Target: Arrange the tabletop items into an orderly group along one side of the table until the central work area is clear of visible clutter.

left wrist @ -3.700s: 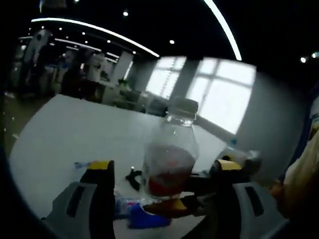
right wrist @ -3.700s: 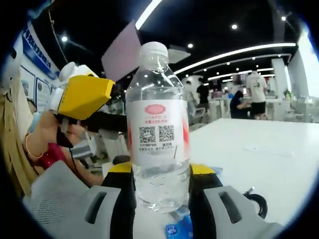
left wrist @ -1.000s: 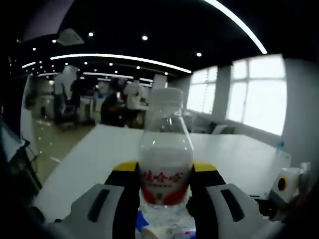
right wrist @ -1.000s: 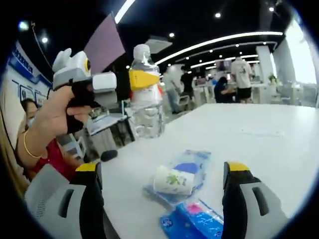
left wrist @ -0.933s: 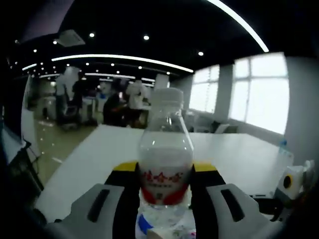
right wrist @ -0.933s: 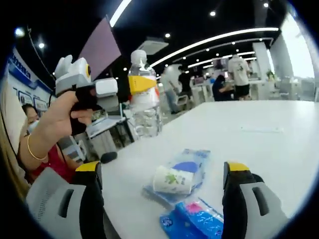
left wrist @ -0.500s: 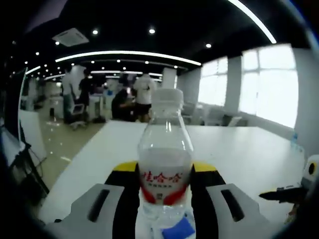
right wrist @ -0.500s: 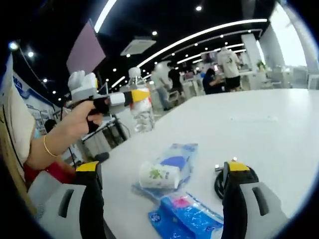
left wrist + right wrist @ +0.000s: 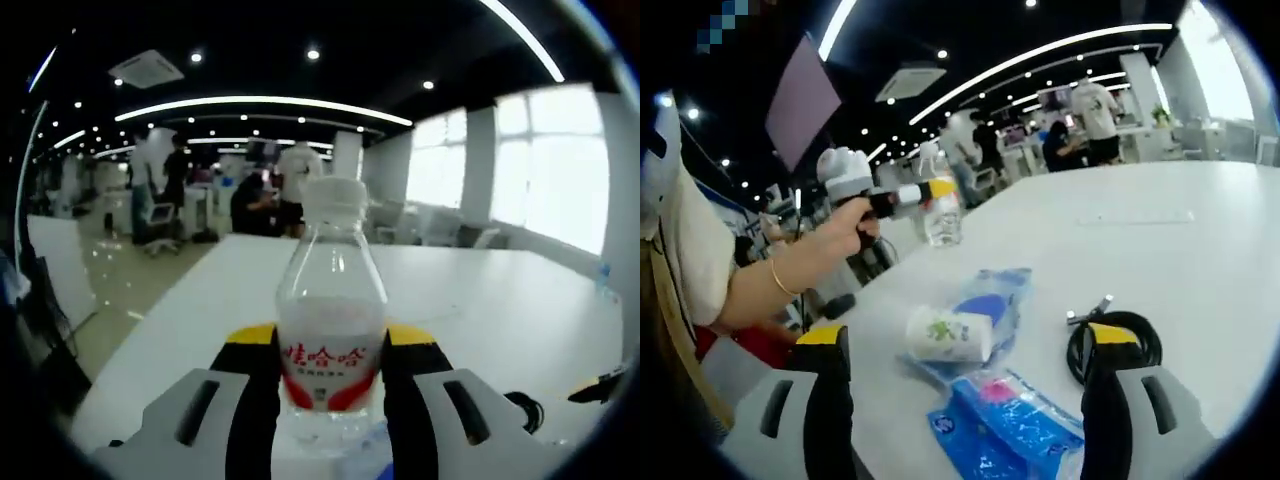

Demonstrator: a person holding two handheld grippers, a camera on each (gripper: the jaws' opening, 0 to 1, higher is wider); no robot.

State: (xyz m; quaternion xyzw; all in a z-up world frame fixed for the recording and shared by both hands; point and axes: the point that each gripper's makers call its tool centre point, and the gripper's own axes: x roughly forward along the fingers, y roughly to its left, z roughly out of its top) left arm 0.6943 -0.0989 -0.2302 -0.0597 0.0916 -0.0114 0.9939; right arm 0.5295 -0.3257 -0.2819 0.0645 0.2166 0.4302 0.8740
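Observation:
A clear water bottle (image 9: 331,330) with a white cap and red label stands upright between the yellow-tipped jaws of my left gripper (image 9: 331,352), which is shut on it. In the right gripper view the same bottle (image 9: 943,218) sits far off near the table's left edge, in the left gripper (image 9: 923,192) that a hand holds. My right gripper (image 9: 966,340) is open, low over the table. Between its jaws lie a small white roll (image 9: 945,335) on a clear blue packet (image 9: 995,297). Closer in is a blue and pink packet (image 9: 1015,420).
A coiled black cable (image 9: 1120,343) lies by the right jaw, and the cable (image 9: 520,406) also shows at the lower right of the left gripper view. The white table (image 9: 1160,250) stretches wide beyond. People and desks fill the far room.
The left gripper has carried the bottle farther off along the table's left edge. The right gripper stays open; its view has shifted and the black cable has come into it.

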